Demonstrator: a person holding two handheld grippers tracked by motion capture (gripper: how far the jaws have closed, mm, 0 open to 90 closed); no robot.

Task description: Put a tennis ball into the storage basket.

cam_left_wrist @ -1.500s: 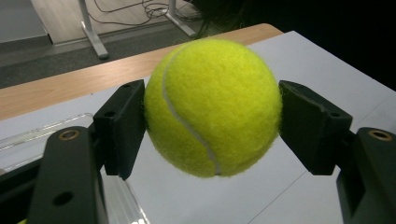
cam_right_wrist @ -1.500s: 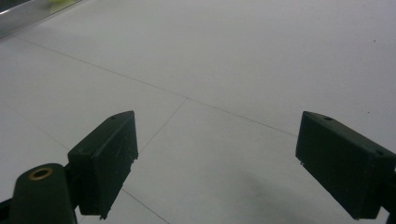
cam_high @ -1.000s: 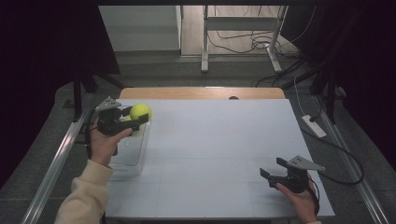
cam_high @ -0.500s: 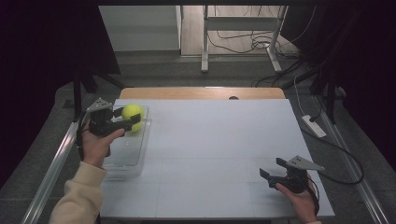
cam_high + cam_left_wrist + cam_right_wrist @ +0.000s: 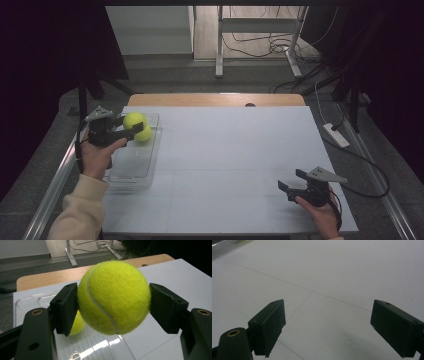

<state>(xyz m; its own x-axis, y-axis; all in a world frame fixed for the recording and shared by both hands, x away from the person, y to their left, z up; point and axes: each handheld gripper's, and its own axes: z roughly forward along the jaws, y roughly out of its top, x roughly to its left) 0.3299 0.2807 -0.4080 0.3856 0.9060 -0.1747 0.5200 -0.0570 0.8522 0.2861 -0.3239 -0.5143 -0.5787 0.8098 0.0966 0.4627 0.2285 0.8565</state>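
A white table (image 5: pixel 235 150), faintly lined, with a wooden strip along its far edge, stands on grey floor in a dark room; a desk frame (image 5: pixel 257 37) and loose cables (image 5: pixel 260 47) lie beyond it. At the table's left, the left gripper (image 5: pixel 131 131) pinches a tennis ball (image 5: pixel 133 121) above a clear tray (image 5: pixel 131 165), where a second ball (image 5: pixel 76 325) lies. At the near right the right gripper (image 5: pixel 291 181) sits spread wide, holding nothing, low over bare table.
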